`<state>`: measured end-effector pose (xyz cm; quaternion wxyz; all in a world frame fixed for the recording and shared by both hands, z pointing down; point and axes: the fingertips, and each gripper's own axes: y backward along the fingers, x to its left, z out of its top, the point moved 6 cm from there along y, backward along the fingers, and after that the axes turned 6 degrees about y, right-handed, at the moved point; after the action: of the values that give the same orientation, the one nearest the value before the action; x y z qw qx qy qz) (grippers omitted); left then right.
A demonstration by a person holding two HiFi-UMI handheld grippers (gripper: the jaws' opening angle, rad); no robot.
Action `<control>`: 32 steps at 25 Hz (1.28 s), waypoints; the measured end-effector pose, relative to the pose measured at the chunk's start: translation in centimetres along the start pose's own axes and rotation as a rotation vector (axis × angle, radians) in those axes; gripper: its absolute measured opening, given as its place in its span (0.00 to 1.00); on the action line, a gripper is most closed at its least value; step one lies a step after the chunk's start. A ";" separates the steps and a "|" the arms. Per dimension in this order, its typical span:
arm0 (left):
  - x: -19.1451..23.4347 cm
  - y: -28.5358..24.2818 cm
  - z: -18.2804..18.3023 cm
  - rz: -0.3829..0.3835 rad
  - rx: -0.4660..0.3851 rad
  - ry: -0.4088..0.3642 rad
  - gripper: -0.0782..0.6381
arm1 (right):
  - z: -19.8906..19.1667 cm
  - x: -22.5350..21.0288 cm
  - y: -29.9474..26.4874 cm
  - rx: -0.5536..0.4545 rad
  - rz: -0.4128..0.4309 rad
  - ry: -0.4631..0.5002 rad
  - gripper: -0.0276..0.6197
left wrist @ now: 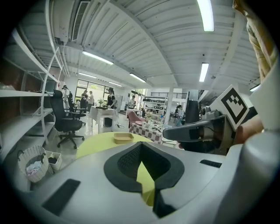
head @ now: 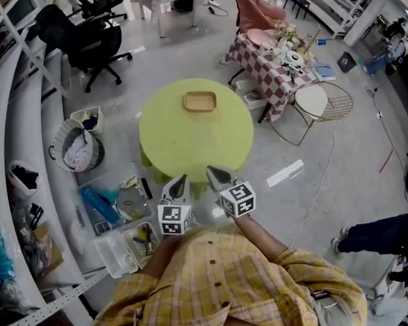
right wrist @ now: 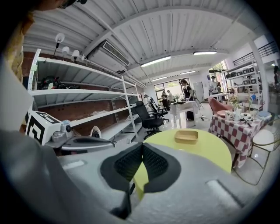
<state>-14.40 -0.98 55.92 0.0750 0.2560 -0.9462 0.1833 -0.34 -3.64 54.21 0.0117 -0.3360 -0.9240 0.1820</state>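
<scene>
Round yellow-green table [head: 188, 135] on a workshop floor fills my feed. The left gripper [head: 180, 183] and right gripper [head: 219, 173] hover over its near edge, pads [left wrist: 127, 162] closed together on nothing. A wooden tray [head: 200, 101] sits well apart, toward the far side. I'd judge that any reach toward it wants the jaws parted first and the wrists level. Neither gripper view shows me the tray's floor.

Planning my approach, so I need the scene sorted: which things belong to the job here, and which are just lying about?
In hand: left gripper and right gripper, both shut and empty; wooden tray on the round yellow-green table.
Lying about: office chair, laundry basket, checkered table, white side table.
</scene>
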 end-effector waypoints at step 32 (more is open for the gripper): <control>3.9 -11.0 0.6 0.086 0.113 0.024 0.12 | -2.8 -9.5 -11.9 0.251 0.114 -0.043 0.04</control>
<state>-12.10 -11.83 59.67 0.0636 0.2167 -0.9435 0.2425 0.10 -17.12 61.90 0.0236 -0.3800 -0.8734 0.3036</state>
